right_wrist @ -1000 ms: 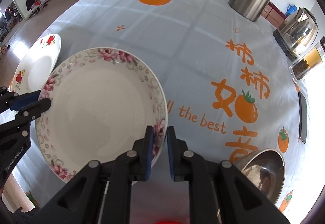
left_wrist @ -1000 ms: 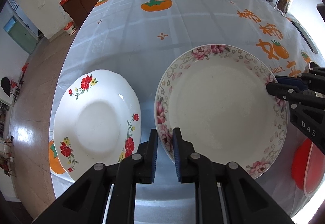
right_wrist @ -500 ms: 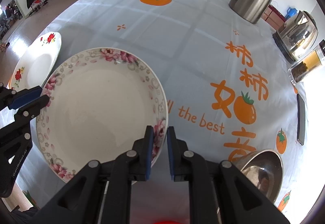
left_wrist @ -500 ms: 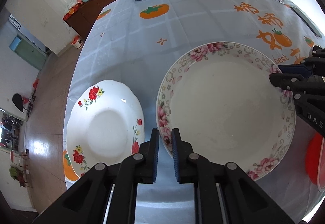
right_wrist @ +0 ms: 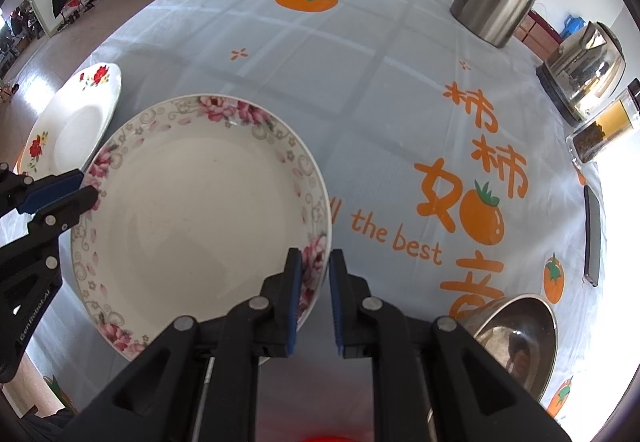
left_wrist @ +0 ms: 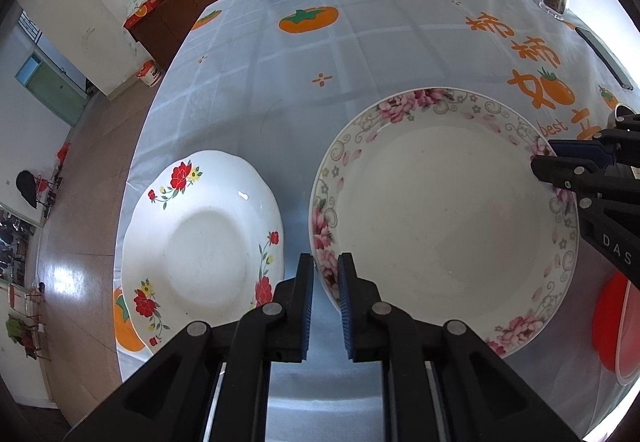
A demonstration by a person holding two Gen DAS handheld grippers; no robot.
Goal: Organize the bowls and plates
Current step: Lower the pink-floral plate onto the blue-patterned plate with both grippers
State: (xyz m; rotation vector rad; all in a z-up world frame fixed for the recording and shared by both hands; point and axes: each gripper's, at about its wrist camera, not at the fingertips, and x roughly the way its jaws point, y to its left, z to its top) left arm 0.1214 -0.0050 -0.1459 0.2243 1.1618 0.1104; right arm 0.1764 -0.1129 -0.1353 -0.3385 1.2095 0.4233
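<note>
So both grippers are pinched on the pink plate (left_wrist: 444, 209): left gripper (left_wrist: 325, 274) on its lower-left rim, right gripper (right_wrist: 315, 274) on the opposite edge. Jaws nearly closed, just rim between them. Red-flower plate (left_wrist: 200, 250) sits lower left, just beside. Upper tablecloth (left_wrist: 360, 53) is wide open.

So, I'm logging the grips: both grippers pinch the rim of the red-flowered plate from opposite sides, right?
Wrong plate. Both the left gripper and the right gripper pinch the pink-flowered plate from opposite sides; the left wrist view shows the red-flowered plate lying untouched beside it.
</note>
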